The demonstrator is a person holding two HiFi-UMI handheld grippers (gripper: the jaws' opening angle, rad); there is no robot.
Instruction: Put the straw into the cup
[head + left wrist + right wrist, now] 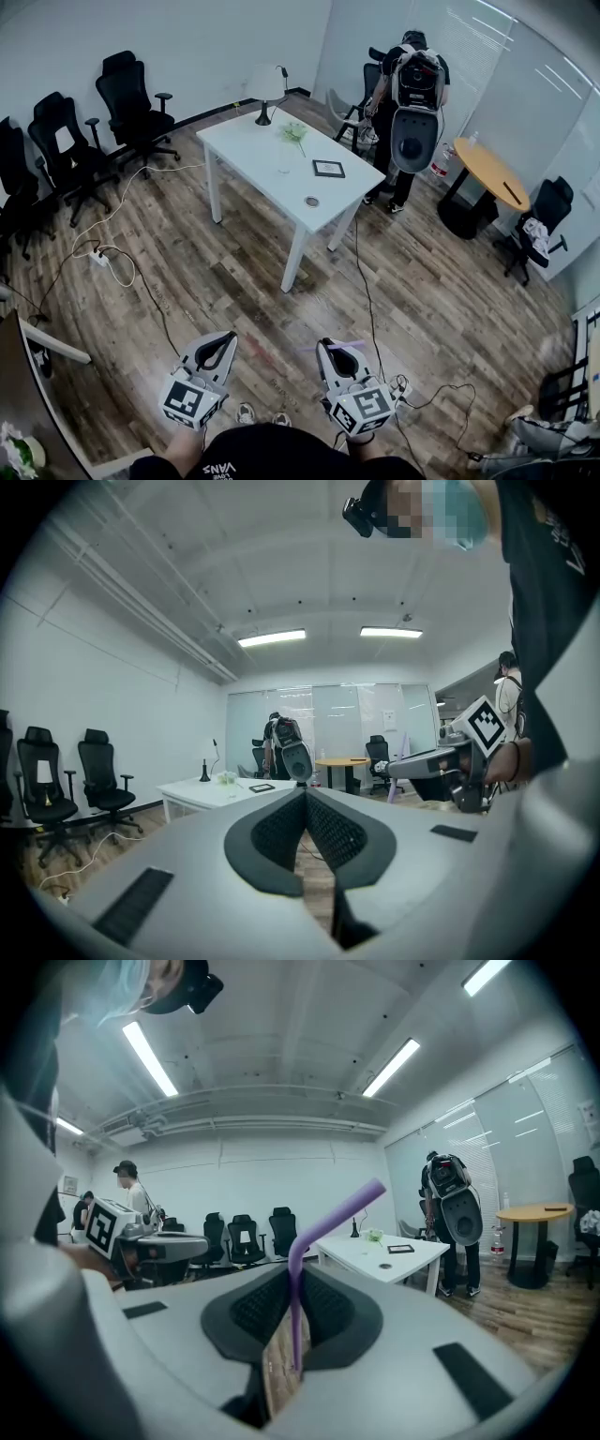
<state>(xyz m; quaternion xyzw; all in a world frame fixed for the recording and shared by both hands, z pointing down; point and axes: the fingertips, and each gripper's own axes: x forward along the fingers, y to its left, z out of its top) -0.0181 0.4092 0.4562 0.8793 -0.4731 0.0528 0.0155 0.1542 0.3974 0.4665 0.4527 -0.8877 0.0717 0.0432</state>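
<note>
Evidently the carrying step is in hand: the right gripper (296, 1283) is pinched nearly closed on a bent purple straw (330, 1221), which stands up between its jaws, its upper part angled toward the white table (251, 141) well across the floor. The left gripper (305, 799) is closed on nothing. I can't pick out a cup for certain; a small round thing (311, 201) near the table's front end may be it. Next, I'd judge, the person must walk over and lower the straw's end into the cup's mouth.
</note>
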